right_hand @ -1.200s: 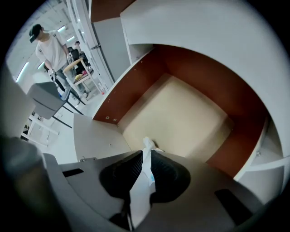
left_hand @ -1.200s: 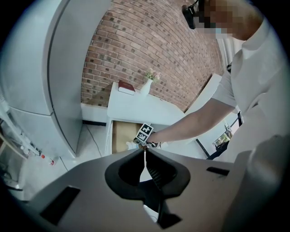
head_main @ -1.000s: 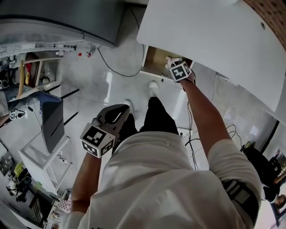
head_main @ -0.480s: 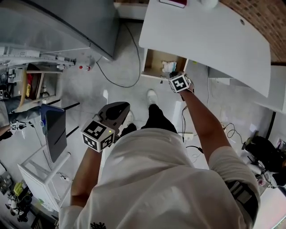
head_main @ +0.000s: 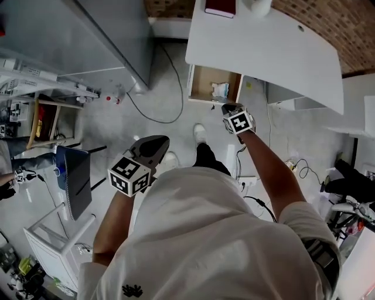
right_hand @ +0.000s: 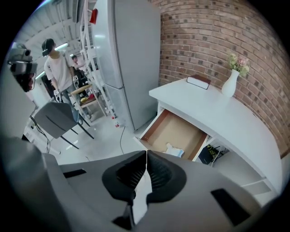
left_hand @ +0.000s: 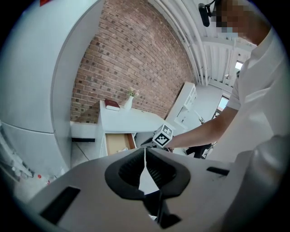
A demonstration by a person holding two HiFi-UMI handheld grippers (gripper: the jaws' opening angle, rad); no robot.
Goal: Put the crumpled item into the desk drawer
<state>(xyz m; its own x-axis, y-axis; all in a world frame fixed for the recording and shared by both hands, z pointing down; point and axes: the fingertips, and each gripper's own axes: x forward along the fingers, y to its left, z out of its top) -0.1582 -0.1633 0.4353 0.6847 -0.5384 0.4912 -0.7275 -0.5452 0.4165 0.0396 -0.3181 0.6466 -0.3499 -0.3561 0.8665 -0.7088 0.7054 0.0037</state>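
Observation:
The crumpled item (head_main: pixel 221 89), white with a bit of blue, lies inside the open wooden drawer (head_main: pixel 202 82) of the white desk (head_main: pixel 263 50). The right gripper view shows the same crumpled item (right_hand: pixel 175 150) near the drawer's (right_hand: pixel 168 129) front right corner. My right gripper (head_main: pixel 228 108) hangs just in front of the drawer, apart from it. In its own view the right gripper (right_hand: pixel 146 152) is shut with nothing in it. My left gripper (head_main: pixel 159 142) is held low by my leg. Seen in its own view, the left gripper (left_hand: pixel 145 150) is also shut and holds nothing.
A red book (head_main: pixel 220 7) and a white vase (right_hand: pixel 230 82) stand on the desk top. A tall grey cabinet (head_main: pixel 88 35) is left of the desk, a cable (head_main: pixel 153 111) runs over the floor, and a grey chair (head_main: pixel 73 179) is at the left. A person (right_hand: pixel 56 68) stands far off.
My right gripper held the crumpled item over the drawer one second ago. The item now lies in the drawer and the gripper has drawn back towards me, shut and empty. The left gripper barely moved.

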